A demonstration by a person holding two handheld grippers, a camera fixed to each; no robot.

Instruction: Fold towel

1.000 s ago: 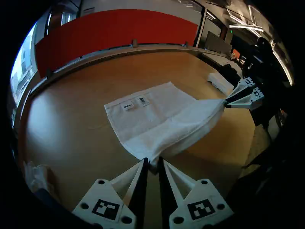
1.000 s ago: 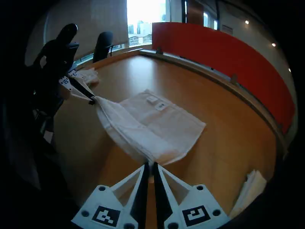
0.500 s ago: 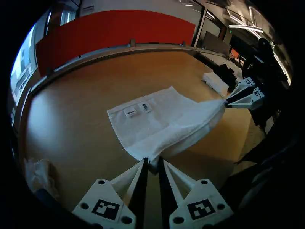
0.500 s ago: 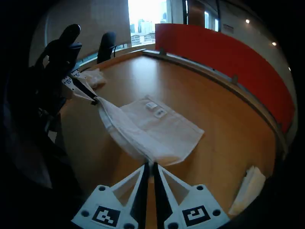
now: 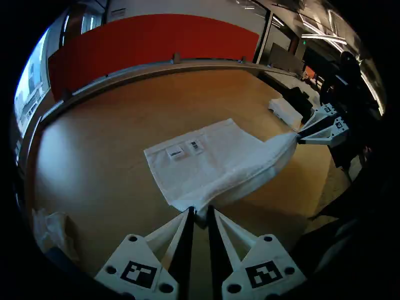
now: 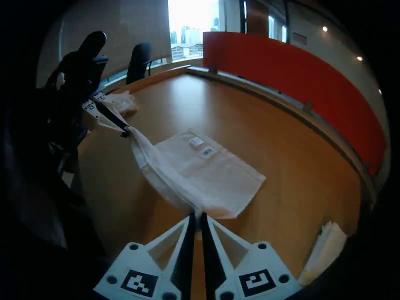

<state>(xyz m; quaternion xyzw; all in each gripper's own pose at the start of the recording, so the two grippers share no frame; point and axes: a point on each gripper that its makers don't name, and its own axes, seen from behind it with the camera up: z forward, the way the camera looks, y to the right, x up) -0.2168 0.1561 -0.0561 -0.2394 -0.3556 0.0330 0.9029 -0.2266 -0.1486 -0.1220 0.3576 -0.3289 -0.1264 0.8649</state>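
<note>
A white towel [image 5: 210, 157] with two small labels lies on the brown wooden table [image 5: 100, 145], its near edge lifted off the wood. My left gripper [image 5: 199, 216] is shut on one lifted corner. My right gripper [image 6: 197, 219] is shut on the other lifted corner of the towel [image 6: 200, 170]. The lifted edge hangs stretched between them in a sagging fold. In the left gripper view the right gripper [image 5: 300, 136] stands at the right with the towel corner in its tips. In the right gripper view the left gripper [image 6: 124, 131] holds the far corner at the left.
A folded white towel [image 5: 286, 111] lies on the far right of the table. More white cloth [image 5: 50, 227] sits at the near left edge, and a pile [image 6: 327, 245] at the lower right. A red partition [image 5: 150, 42] borders the table's far side. Dark office chairs [image 6: 85, 55] stand by the window.
Both grippers have carried the lifted edge a little forward over the towel. The flat part with the labels looks a little farther off and lower in both views.
</note>
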